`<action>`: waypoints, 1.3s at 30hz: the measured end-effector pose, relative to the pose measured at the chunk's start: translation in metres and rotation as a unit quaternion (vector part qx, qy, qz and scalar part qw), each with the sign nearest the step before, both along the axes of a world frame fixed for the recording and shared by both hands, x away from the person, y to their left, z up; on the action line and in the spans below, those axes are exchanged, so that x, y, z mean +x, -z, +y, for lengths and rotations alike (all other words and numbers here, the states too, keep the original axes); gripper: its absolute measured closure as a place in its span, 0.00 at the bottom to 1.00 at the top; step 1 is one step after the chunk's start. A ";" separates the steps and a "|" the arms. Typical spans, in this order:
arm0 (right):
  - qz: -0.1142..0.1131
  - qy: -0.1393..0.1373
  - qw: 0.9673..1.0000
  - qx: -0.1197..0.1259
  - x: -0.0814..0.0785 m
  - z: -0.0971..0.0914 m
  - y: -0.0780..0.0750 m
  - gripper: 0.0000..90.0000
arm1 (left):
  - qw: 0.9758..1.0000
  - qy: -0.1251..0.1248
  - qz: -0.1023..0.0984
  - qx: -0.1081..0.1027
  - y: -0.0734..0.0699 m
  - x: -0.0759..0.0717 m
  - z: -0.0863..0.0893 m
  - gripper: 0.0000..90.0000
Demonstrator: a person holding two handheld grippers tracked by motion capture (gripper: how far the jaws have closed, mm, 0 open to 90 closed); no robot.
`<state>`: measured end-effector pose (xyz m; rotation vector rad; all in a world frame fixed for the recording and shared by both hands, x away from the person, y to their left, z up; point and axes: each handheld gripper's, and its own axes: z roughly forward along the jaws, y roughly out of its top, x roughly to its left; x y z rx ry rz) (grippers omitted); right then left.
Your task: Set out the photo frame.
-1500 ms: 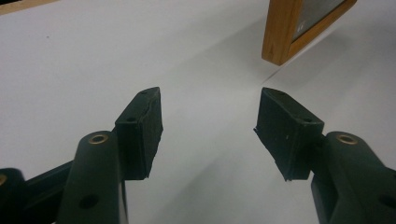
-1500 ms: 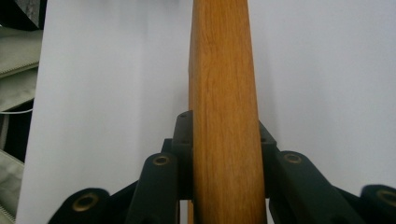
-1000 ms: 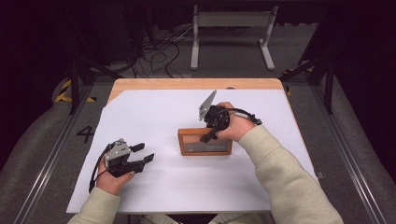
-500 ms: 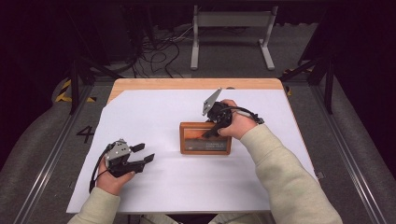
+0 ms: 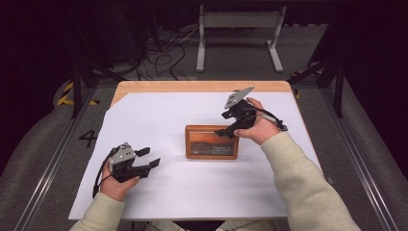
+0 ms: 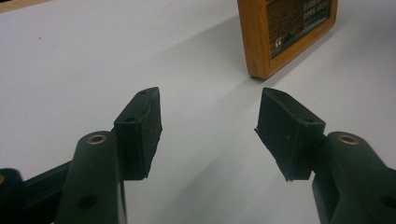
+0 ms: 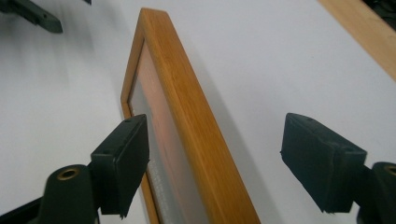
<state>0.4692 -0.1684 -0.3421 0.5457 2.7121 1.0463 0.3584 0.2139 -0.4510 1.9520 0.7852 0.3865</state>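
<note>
A wooden picture frame (image 5: 211, 142) with an orange-toned picture lies flat on the white sheet at the table's middle. My right gripper (image 5: 225, 125) hovers over its far right corner. Its jaws have just been opening. In the right gripper view the frame's wooden edge (image 7: 187, 121) runs between the spread pads of the right gripper (image 7: 215, 140), and neither pad touches it. My left gripper (image 5: 150, 157) rests low at the front left, open and empty, pointing toward the frame. In the left gripper view the left gripper (image 6: 208, 107) faces the frame's corner (image 6: 280, 32) farther off.
A white sheet (image 5: 159, 115) covers most of the wooden table (image 5: 192, 86). Beyond the far edge are floor cables (image 5: 163, 48) and a metal stand (image 5: 240, 29). Dark rails run along both sides.
The right gripper's jaws have spread wider, and the hand has drawn a little to the right and up from the frame's far edge. The frame and the left gripper have stayed put.
</note>
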 end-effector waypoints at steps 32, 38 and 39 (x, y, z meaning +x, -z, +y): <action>-0.039 0.161 0.970 0.178 -0.110 -0.133 0.058 0.20 | 0.999 -0.012 -0.007 -0.030 -0.008 -0.012 0.001 0.40; -0.037 0.183 0.965 0.184 -0.109 -0.144 0.072 0.20 | 0.999 -0.018 -0.014 -0.035 -0.007 -0.011 0.004 0.40; -0.039 0.183 0.965 0.184 -0.109 -0.145 0.073 0.20 | 0.999 -0.019 -0.015 -0.034 -0.006 -0.010 0.004 0.40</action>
